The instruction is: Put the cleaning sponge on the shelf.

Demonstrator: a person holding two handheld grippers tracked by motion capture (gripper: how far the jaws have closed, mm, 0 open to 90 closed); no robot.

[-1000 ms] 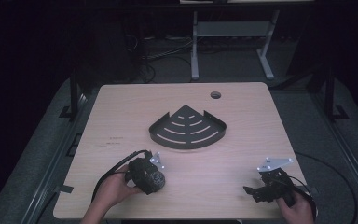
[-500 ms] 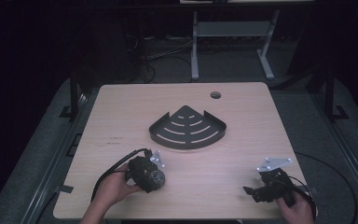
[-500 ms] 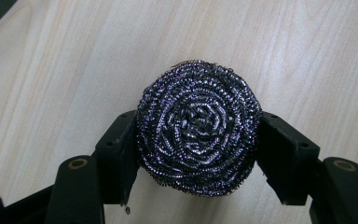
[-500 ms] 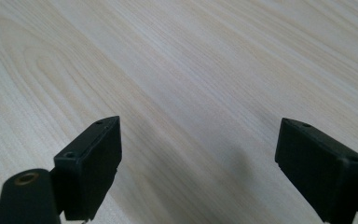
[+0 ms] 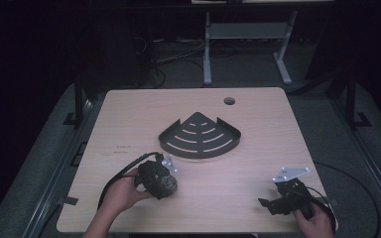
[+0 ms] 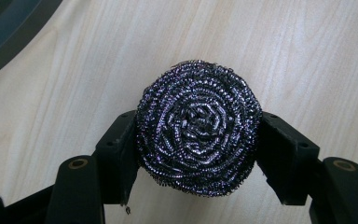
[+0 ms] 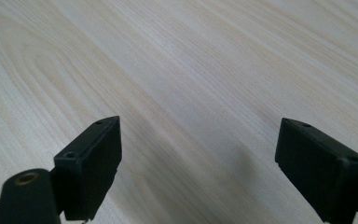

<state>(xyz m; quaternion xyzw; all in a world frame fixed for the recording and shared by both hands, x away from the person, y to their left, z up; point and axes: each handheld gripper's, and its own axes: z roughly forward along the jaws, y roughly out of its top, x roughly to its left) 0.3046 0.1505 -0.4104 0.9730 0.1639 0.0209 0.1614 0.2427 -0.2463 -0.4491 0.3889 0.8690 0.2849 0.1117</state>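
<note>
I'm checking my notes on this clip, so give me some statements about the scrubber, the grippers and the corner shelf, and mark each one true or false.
1. The left gripper is clamped on the steel wool scrubber. True.
2. The scrubber lies inside the black corner shelf. False: it is nearer the person, apart from the shelf, in the left gripper.
3. The right gripper holds nothing, jaws open. True.
4. The right gripper rests on the shelf. False: it is over bare table near the front right corner.
5. The shelf has curved slots. True.

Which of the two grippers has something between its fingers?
The left gripper: its fingers press on both sides of the steel wool scourer. The right gripper stands open over bare table.
</note>
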